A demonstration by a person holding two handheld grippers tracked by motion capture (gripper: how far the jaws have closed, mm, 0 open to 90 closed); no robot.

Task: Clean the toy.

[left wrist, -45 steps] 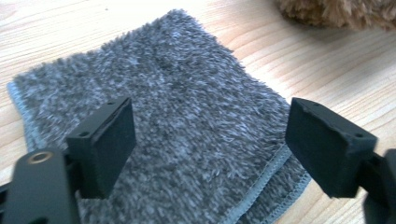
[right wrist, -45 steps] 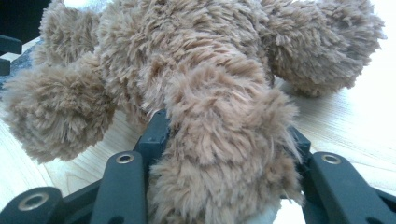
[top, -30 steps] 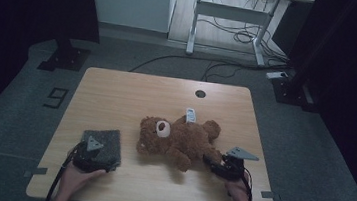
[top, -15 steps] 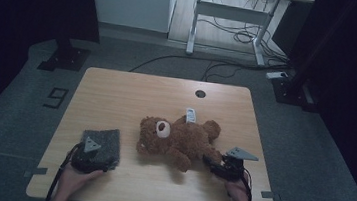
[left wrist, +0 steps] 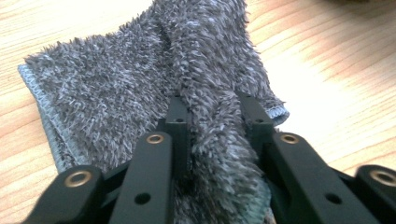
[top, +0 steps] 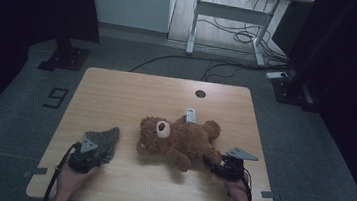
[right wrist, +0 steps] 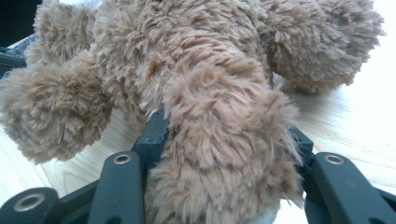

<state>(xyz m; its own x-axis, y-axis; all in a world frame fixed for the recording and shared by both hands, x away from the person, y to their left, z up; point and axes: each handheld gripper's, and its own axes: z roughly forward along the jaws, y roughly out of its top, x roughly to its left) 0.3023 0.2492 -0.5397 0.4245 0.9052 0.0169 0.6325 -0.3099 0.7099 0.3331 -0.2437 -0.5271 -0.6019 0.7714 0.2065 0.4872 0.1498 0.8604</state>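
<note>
At the near edge of the wooden table (top: 127, 90), you work with a gripper in each hand. Your left gripper (left wrist: 212, 121) has just been closing its jaws, and they now pinch a raised fold of the grey terry cloth (left wrist: 116, 88); the pile bulges up between the two black jaws while the rest of the cloth lies flat on the wood beyond them. From above, that cloth (top: 104, 138) sits at the table's front left with one corner lifted, your left gripper (top: 91, 152) right on its near side.

Your right gripper (right wrist: 224, 140) is clamped on a leg of the brown teddy bear (right wrist: 187, 60), the fur spilling over both jaws. In the high view the bear (top: 177, 138) lies on its back at the middle of the table, head towards the cloth, a white tag at its far side, with your right gripper (top: 216, 166) at its near right leg. Cloth and bear lie just apart.
</note>
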